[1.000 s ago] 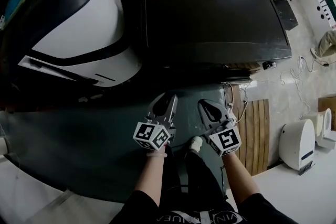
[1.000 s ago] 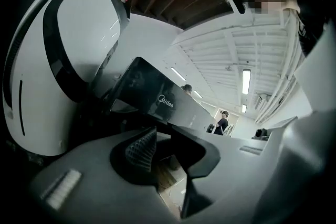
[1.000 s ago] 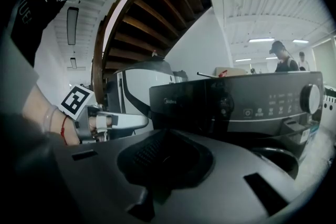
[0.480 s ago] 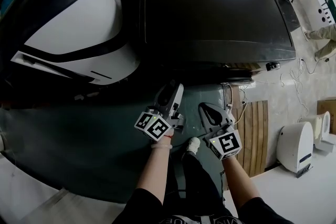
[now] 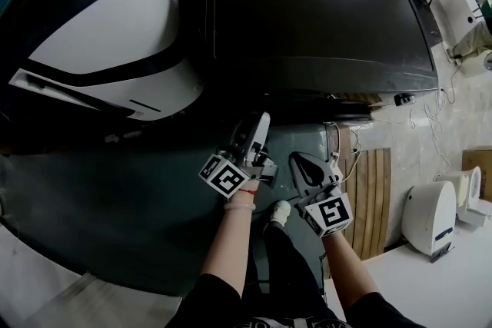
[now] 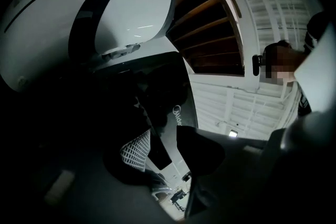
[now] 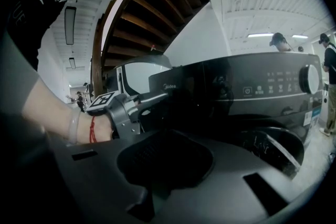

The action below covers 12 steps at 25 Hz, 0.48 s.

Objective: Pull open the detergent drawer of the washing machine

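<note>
The left gripper (image 5: 260, 127) has its jaws wide apart (they have just been opening) and grips nothing. The detergent drawer (image 7: 176, 93) sits directly ahead of its tips, on the front of the dark washing machine (image 5: 315, 19). The right gripper (image 5: 298, 161) hangs just beside the left one, a little lower, jaws closed and empty.
</note>
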Tool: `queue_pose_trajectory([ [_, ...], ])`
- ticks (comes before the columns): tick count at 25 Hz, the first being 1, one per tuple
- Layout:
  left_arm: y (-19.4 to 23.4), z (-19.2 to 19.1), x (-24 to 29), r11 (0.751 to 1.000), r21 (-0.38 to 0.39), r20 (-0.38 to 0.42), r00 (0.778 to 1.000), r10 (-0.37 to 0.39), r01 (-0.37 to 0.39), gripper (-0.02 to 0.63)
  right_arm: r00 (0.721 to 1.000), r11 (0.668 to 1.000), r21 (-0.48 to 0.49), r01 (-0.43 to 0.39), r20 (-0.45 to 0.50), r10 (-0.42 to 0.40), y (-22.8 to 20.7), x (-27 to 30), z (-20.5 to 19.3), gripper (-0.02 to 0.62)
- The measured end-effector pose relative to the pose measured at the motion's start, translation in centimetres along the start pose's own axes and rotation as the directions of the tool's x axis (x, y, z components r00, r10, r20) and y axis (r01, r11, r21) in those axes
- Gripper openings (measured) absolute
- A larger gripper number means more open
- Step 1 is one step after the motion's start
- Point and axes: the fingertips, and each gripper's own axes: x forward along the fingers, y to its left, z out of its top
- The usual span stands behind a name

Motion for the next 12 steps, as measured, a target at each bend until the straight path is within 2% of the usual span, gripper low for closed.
queue_pose_trajectory([
  [6,0.5,1.2,0.2,0.997,-0.067,0.085,0.996,-0.025,0.031,0.143,1.0,1.0,0.011,0.004,0.003,-0.004,0.1,0.1,-0.3,0.014],
  [12,0.0,1.3,0.7,0.993,-0.083,0.09,0.993,-0.073,0.08,0.144,1.0,1.0,0.021,0.01,-0.005,-0.01,-0.1,-0.1,-0.7,0.014],
])
